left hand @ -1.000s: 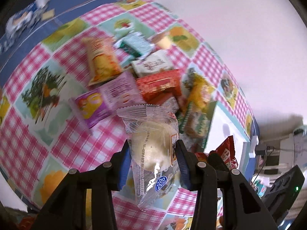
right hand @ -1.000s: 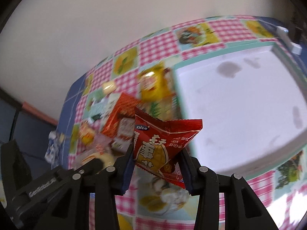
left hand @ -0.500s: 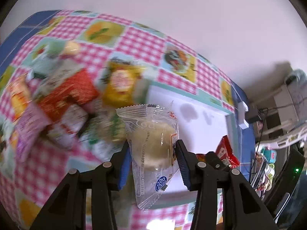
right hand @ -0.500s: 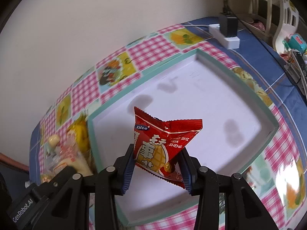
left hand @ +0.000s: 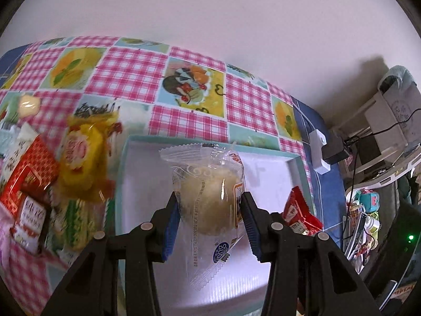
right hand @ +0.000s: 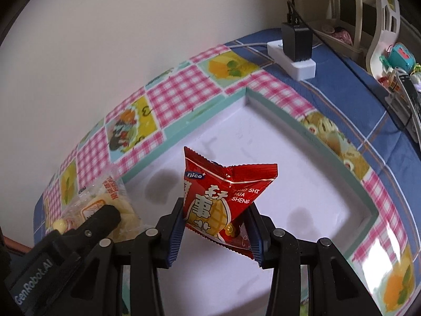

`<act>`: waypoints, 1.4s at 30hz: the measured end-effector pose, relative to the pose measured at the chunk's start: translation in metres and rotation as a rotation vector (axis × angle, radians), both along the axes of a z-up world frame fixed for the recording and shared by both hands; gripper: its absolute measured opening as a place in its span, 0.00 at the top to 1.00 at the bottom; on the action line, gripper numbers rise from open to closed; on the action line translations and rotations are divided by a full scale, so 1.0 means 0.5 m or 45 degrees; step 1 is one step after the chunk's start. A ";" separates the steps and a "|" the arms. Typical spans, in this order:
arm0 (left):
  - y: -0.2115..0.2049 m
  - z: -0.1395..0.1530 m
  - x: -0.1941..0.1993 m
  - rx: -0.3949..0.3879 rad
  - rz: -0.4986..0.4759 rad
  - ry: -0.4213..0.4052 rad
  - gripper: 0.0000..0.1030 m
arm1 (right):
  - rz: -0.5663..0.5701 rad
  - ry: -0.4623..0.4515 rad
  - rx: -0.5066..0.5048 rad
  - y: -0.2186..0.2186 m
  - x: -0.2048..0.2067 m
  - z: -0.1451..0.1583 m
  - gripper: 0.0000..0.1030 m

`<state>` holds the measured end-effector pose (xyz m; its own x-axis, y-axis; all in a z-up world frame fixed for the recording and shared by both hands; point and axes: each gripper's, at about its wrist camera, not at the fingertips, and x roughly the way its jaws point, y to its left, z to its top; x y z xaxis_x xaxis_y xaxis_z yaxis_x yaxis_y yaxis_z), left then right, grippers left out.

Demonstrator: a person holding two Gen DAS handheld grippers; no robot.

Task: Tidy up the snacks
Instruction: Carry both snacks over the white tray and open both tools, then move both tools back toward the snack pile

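My left gripper [left hand: 210, 213] is shut on a clear-wrapped pale bun [left hand: 210, 197] and holds it over the white tray with a teal rim [left hand: 126, 173]. My right gripper [right hand: 214, 223] is shut on a red peanut snack packet [right hand: 223, 197] above the same tray [right hand: 289, 121], whose floor is bare. The red packet shows at the right in the left wrist view [left hand: 300, 210]. The left gripper and its bun show at the lower left of the right wrist view [right hand: 105, 210].
A pile of snacks lies left of the tray: a yellow packet [left hand: 79, 158], red boxes [left hand: 29, 173], a green-striped packet [left hand: 76, 218]. A white power strip with a black plug [right hand: 294, 52] sits on the blue cloth beyond the tray. Shelves with clutter stand at the right.
Both grippers have swung from the snack pile to over the tray, each still holding its packet. The tray now fills the middle of both views.
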<state>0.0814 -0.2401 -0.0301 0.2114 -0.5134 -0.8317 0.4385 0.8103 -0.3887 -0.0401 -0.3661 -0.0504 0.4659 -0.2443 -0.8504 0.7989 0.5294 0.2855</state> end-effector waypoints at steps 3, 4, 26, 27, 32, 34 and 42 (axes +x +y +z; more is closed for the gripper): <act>-0.013 -0.014 0.010 0.008 -0.012 -0.004 0.54 | -0.022 0.005 0.001 -0.019 0.003 -0.009 0.55; -0.016 -0.018 0.013 0.010 -0.014 -0.005 0.54 | -0.028 0.012 0.006 -0.024 0.005 -0.014 0.55; 0.010 0.028 0.018 0.095 0.039 -0.063 0.20 | -0.022 0.071 -0.002 -0.025 0.006 -0.017 0.36; 0.014 0.030 0.019 0.112 0.049 -0.070 0.19 | -0.016 0.078 -0.002 -0.023 0.006 -0.017 0.35; 0.057 0.045 0.025 0.219 0.148 -0.141 0.09 | 0.012 0.080 -0.015 -0.005 0.002 -0.009 0.23; 0.074 0.052 0.023 0.262 0.186 -0.188 0.09 | 0.022 0.075 -0.025 0.004 0.000 -0.003 0.14; 0.167 0.058 -0.005 0.354 0.294 -0.271 0.09 | 0.086 0.077 -0.052 0.058 -0.010 0.017 0.10</act>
